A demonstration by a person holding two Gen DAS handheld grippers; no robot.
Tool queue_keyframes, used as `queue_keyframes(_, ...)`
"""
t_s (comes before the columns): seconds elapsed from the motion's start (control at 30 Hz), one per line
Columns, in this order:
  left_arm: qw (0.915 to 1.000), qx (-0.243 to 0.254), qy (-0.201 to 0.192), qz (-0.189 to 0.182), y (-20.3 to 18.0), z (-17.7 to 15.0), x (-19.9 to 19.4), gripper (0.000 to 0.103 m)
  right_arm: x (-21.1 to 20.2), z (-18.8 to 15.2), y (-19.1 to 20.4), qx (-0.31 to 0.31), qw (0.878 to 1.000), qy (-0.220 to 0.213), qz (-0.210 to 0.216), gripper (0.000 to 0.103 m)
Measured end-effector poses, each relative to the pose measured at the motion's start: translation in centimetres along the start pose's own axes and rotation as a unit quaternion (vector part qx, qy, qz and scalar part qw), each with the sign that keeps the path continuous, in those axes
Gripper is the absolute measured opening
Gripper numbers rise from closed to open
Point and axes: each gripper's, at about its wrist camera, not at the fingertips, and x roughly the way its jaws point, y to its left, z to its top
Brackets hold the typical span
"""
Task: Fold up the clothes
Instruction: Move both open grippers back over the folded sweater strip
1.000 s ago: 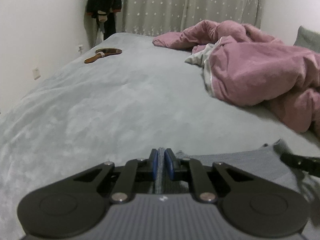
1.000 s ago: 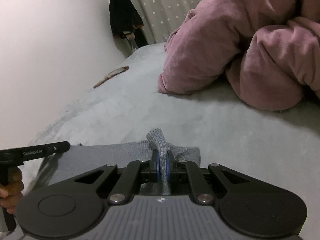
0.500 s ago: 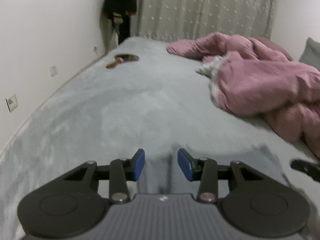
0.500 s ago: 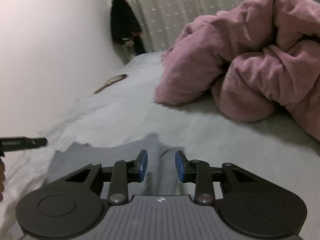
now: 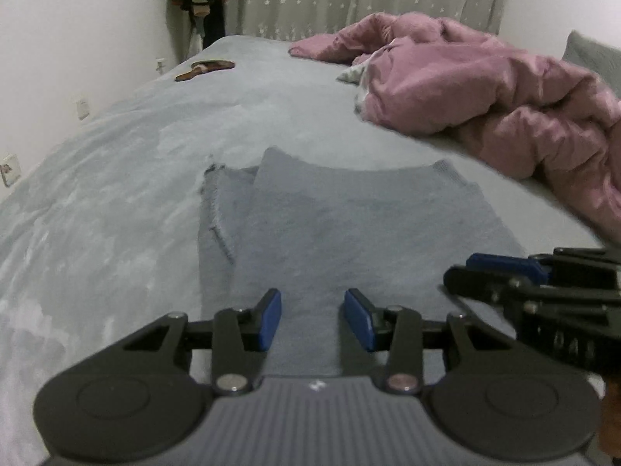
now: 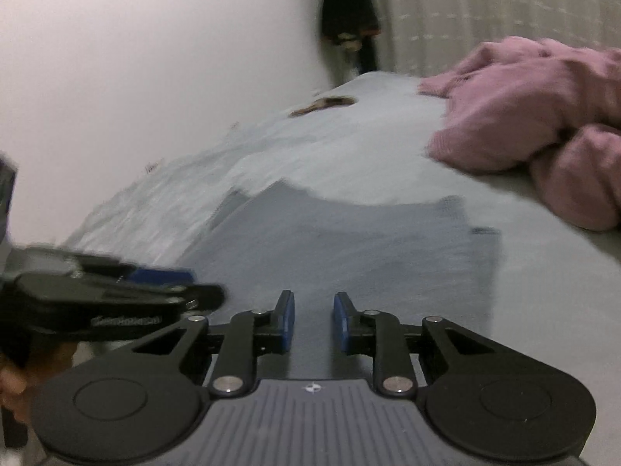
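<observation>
grey knit top (image 5: 349,233): laid flat on the grey bed (image 5: 116,178), one fold looks done, a side panel sticking out at its left edge
left claw (image 5: 312,320): held apart, nothing pinched
right claw (image 6: 313,320): apart but closing, nothing between
step: between folds, probably
next: an edge needs to be gripped and brought over evenly
pink duvet (image 5: 485,93): bunched up beyond, well apart

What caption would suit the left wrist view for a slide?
Open left gripper above a grey garment lying flat on the bed, pink duvet behind.

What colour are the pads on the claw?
Blue pads on black arms; clearest in the left wrist view.
</observation>
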Motion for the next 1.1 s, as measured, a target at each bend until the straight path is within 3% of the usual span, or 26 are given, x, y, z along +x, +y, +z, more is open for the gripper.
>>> queue_keyframes(0.13, 0.9999, 0.009, 0.002, 0.012, 0.3, -0.6, 0.1, 0.037, 1.6, -0.6, 1.3, -0.05, 0.999, 0.02, -0.011, 0.023)
queue_keyframes(0.3, 0.9999, 0.009, -0.002, 0.012, 0.4, -1.0, 0.2, 0.037, 1.5, -0.7, -0.5, -0.056, 0.998, 0.02, -0.014, 0.019)
queue_keyframes(0.6, 0.9999, -0.005, -0.001, 0.009, 0.8, -1.0, 0.3, 0.037, 0.0, -1.5, -6.6, -0.016, 0.998, 0.01, -0.064, 0.015)
queue_keyframes(0.67, 0.9999, -0.006, -0.002, 0.008, 0.8, -1.0, 0.2, 0.037, -0.2, -1.7, -7.5, -0.007, 0.998, 0.009, -0.067, 0.01)
queue_keyframes(0.8, 0.9999, -0.011, -0.002, 0.005, 1.1, -1.0, 0.2, 0.037, -0.3, -1.9, -8.0, -0.01, 0.996, 0.008, -0.084, 0.004)
queue_keyframes(1.0, 0.9998, -0.021, -0.007, -0.004, 1.4, -0.8, -0.3, 0.036, -1.7, -1.8, -8.2, 0.0, 0.995, 0.005, -0.103, 0.005)
queue_keyframes(1.1, 0.9995, -0.024, -0.015, -0.016, 1.2, -0.7, -1.6, 0.036, -3.0, -1.4, -6.9, -0.009, 0.996, -0.001, -0.087, 0.005)
